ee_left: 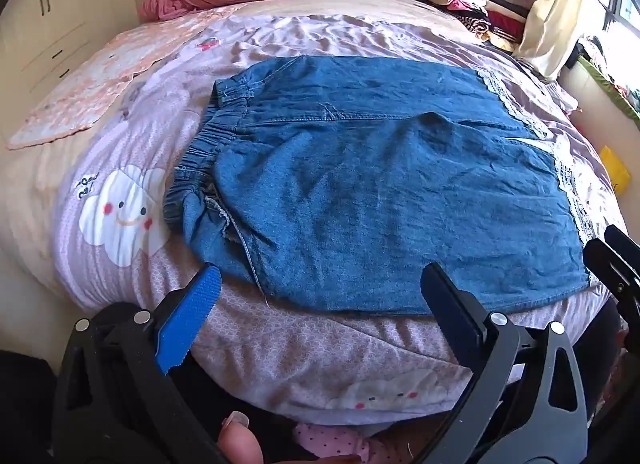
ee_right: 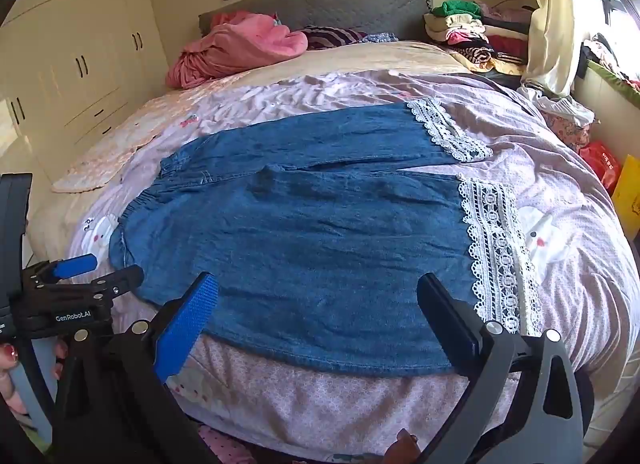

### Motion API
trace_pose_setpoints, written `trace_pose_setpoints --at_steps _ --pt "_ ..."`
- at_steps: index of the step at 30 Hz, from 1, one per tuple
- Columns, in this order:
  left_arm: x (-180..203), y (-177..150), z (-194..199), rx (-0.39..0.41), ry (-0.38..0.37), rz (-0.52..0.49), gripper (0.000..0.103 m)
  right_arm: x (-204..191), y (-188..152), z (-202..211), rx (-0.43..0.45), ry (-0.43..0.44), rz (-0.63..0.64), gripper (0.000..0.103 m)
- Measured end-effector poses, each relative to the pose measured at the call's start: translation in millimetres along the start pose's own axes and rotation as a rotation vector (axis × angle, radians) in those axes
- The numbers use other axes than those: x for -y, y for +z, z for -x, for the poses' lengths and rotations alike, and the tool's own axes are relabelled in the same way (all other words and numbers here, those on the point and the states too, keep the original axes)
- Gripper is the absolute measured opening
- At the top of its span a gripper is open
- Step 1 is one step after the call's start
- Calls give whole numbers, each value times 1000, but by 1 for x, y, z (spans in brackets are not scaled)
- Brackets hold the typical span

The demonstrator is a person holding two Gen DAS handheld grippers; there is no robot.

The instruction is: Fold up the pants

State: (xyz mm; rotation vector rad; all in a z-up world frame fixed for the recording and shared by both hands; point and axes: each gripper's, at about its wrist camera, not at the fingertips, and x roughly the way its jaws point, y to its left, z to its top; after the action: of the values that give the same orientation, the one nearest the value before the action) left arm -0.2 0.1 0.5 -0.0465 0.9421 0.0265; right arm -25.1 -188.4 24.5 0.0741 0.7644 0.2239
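Observation:
Blue denim pants (ee_left: 380,191) lie flat across the bed, with the elastic waistband (ee_left: 200,147) to the left and white lace cuffs (ee_right: 496,248) to the right. The two legs lie side by side, one behind the other. My left gripper (ee_left: 320,270) is open over the near edge of the pants at the waist end, with nothing between its pads. My right gripper (ee_right: 317,279) is also open, over the near leg close to the lace cuff, and holds nothing. In the right wrist view the left gripper (ee_right: 104,270) shows at the left. The right gripper (ee_left: 608,252) shows at the right edge of the left wrist view.
The bed has a lilac quilt (ee_right: 560,191) with cloud faces. A pink blanket (ee_right: 240,47) lies by the grey headboard and a pile of clothes (ee_right: 472,31) sits at the back right. White wardrobes (ee_right: 80,63) stand on the left. A yellow bag (ee_right: 628,191) is beside the bed on the right.

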Motion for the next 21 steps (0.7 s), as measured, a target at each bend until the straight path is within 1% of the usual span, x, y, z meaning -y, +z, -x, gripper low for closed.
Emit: trace_pose_setpoints --at_steps 10,14,15,21 --pt "1 1 1 5 -13 -2 94 -4 3 5 8 -10 10 99" --pt "3 1 1 11 -18 -7 94 1 7 4 11 -27 16 99" --pt "3 1 4 13 -20 -7 94 -5 3 6 16 -34 25 99" --pt "3 2 5 17 -24 -7 94 -6 3 9 23 -50 28 99"
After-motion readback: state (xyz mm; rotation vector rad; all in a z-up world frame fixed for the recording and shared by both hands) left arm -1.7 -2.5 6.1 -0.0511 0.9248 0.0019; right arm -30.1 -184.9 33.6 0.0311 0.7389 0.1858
